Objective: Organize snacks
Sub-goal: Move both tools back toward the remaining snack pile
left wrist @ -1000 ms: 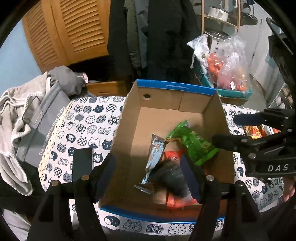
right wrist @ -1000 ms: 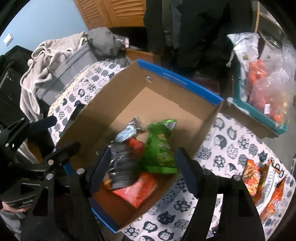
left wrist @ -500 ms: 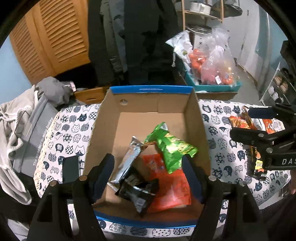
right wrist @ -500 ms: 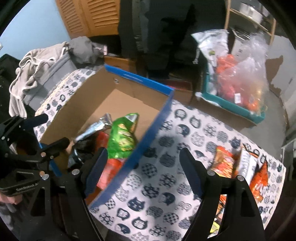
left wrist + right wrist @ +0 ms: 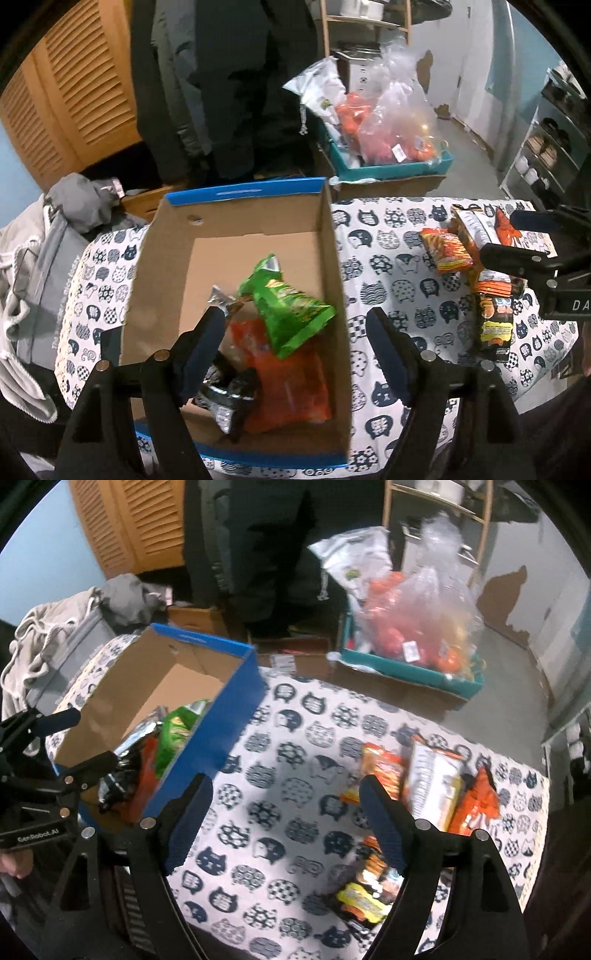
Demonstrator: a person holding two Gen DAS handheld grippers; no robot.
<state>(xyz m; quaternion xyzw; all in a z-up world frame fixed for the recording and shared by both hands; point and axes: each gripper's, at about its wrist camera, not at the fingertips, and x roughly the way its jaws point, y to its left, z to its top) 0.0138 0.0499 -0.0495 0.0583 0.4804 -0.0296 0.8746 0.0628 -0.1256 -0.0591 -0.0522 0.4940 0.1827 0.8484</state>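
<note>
Cardboard box [image 5: 236,236] w/ blue rim sits on the cat-print cloth [image 5: 399,258], open top. Inside, toward its near end: green snack bag [image 5: 288,306] lying over an orange pack [image 5: 291,376], a silver wrapper [image 5: 221,299] at 10 o'clock from the green bag, and a black-and-silver pack [image 5: 229,395] at 7 o'clock from it.

Left gripper [image 5: 295,354] hangs over the box's near right corner, jaws opening, already wide; nothing pinched between the pads, box wall and packs just show thru the gap.

Right gripper [image 5: 284,823] is over bare cloth, box at its 10 o'clock, jaws spread wide and empty.

Loose snacks still outside the box, at 3 o'clock from it: small orange pack [image 5: 447,251], a white-backed pack [image 5: 432,786] standing next to it, another orange bag [image 5: 476,805] beside that, and a dark pack w/ yellow label [image 5: 495,328] nearer. Right view is blurred there, so prob. more small packs in the pile, can't separate them.

Beyond the cloth at 12 o'clock: teal tray [image 5: 406,668] w/ clear plastic bags.
</note>
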